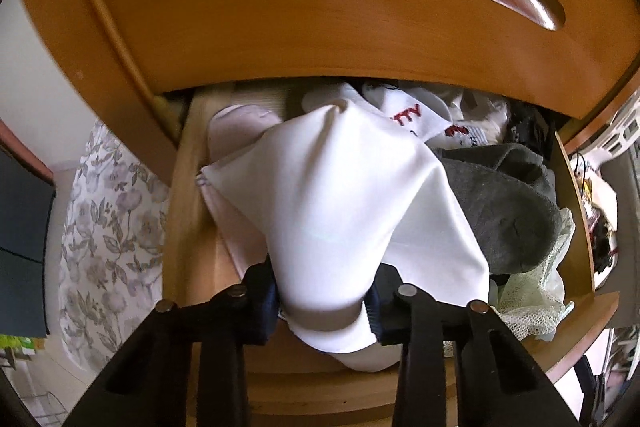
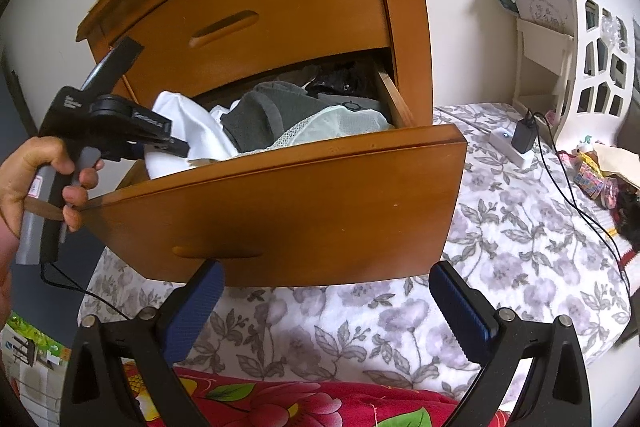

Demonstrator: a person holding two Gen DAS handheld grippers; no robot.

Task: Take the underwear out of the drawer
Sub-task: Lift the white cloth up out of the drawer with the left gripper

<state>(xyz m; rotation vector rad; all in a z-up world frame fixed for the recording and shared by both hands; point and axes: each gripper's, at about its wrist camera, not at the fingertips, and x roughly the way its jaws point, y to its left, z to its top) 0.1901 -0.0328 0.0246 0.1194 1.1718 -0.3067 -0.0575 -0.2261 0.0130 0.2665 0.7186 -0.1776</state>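
Left gripper (image 1: 324, 303) clamped on white underwear (image 1: 332, 195) — right gripper (image 2: 324, 311) spread, empty.
Grey garment (image 1: 504, 203) crowds it at frame right; open drawer (image 2: 304, 203).

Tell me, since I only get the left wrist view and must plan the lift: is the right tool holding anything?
Observer: No. The right tool is open and empty, in front of the pulled-out brown wooden drawer.
Operator: What lies under it?
Observer: A grey floral bedsheet.
Operator: Anything beside the drawer front?
Observer: A person's hand on the handle of the left tool, which grips the white fabric garment.
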